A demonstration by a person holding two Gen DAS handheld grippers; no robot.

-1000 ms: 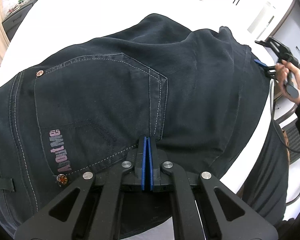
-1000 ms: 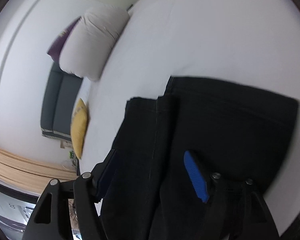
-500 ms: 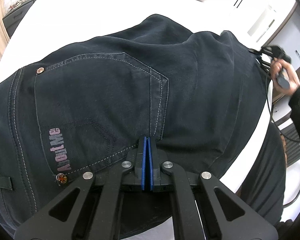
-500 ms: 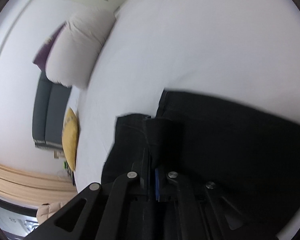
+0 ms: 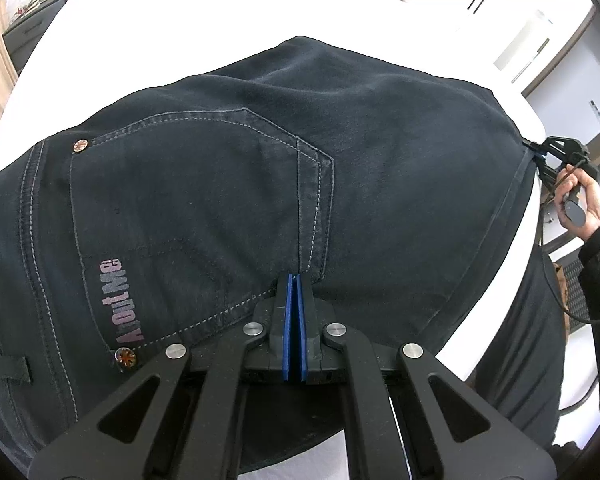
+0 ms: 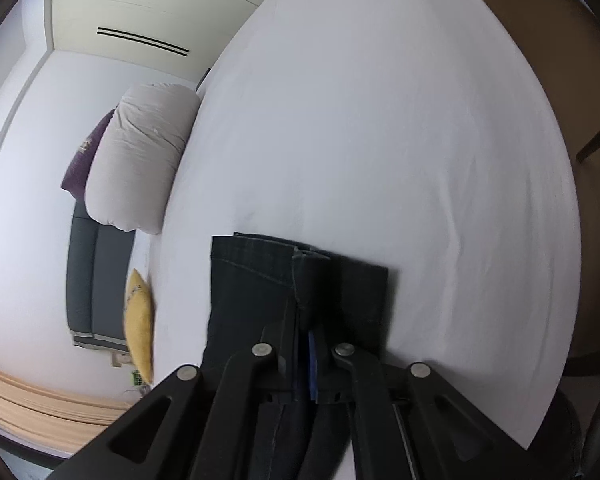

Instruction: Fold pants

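Dark denim pants (image 5: pixel 260 168) lie on a white bed (image 5: pixel 180 20), back pocket and "AboutMe" label up. My left gripper (image 5: pixel 294 280) is shut, its blue pads pressed together at the pants' near edge below the pocket seam; whether cloth is pinched I cannot tell. My right gripper (image 6: pixel 305 340) is shut on the pants' hem end (image 6: pixel 292 276), lifted off the bed (image 6: pixel 380 140). It also shows in the left wrist view (image 5: pixel 540 152) at the far right end of the pants.
A white pillow (image 6: pixel 140 160) and a purple one (image 6: pixel 84 160) lie at the bed's far side. A yellow cushion (image 6: pixel 138 320) and a grey sofa (image 6: pixel 96 276) stand beyond. White cabinets (image 5: pixel 560 60) are at the right. My body stands at the bed's right edge.
My right gripper has closed on the pants' hem end; one second ago its jaws were open around it. The left gripper has not moved.
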